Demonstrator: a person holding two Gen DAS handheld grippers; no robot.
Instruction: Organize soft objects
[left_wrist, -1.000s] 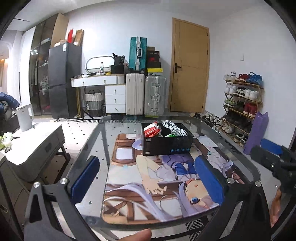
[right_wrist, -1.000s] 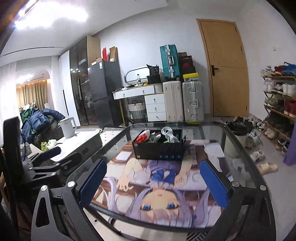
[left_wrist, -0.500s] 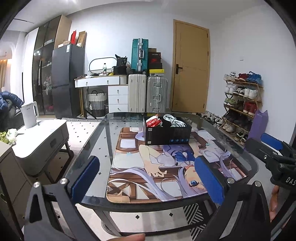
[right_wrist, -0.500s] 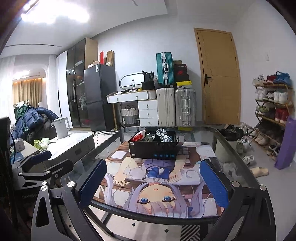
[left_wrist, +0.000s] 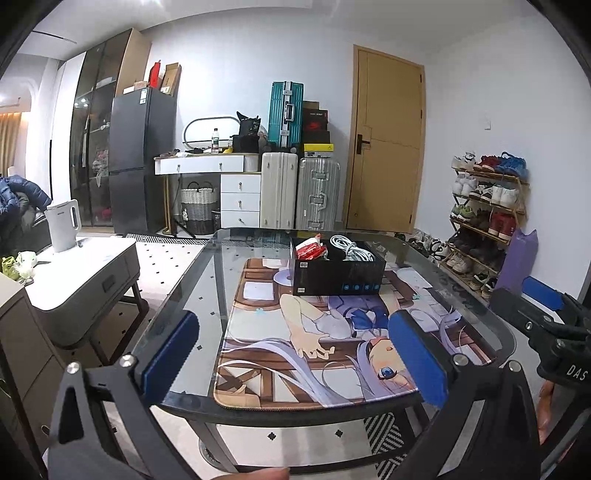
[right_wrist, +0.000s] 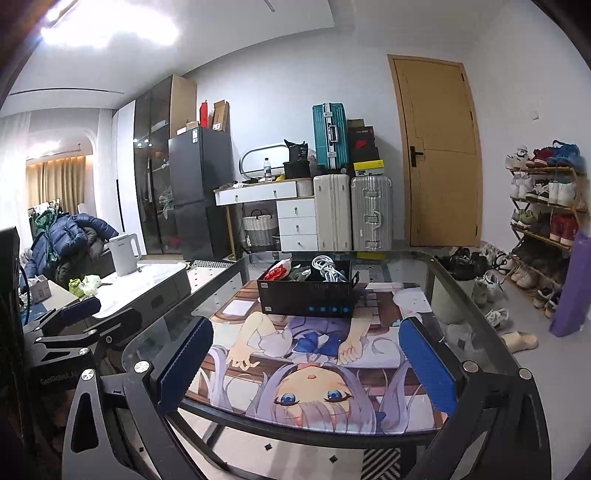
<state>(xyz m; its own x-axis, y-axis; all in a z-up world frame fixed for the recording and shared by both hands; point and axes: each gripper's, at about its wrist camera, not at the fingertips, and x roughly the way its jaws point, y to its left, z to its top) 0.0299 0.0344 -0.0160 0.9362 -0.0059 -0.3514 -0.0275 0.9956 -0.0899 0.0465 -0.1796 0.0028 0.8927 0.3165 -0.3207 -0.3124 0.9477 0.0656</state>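
A black box (left_wrist: 337, 272) (right_wrist: 307, 293) sits at the far middle of a glass table (left_wrist: 177, 310) (right_wrist: 465, 295), on an anime-print mat (left_wrist: 317, 347) (right_wrist: 314, 369). In it lie a red packet (left_wrist: 310, 250) (right_wrist: 276, 272), a white coiled cable (left_wrist: 351, 248) (right_wrist: 327, 267) and something dark green (right_wrist: 300, 271). My left gripper (left_wrist: 291, 358) is open and empty, held back over the table's near edge. My right gripper (right_wrist: 304, 365) is open and empty, also near the front edge. Each gripper shows at the side of the other's view.
A low white side table with a kettle (left_wrist: 64, 225) stands to the left. Suitcases (left_wrist: 299, 192), a white desk, a fridge and a door line the far wall. A shoe rack (left_wrist: 484, 218) and loose shoes are on the right.
Both grippers have pulled back and up from the table. The box and mat look farther and lower in both views. Both jaws stay open.
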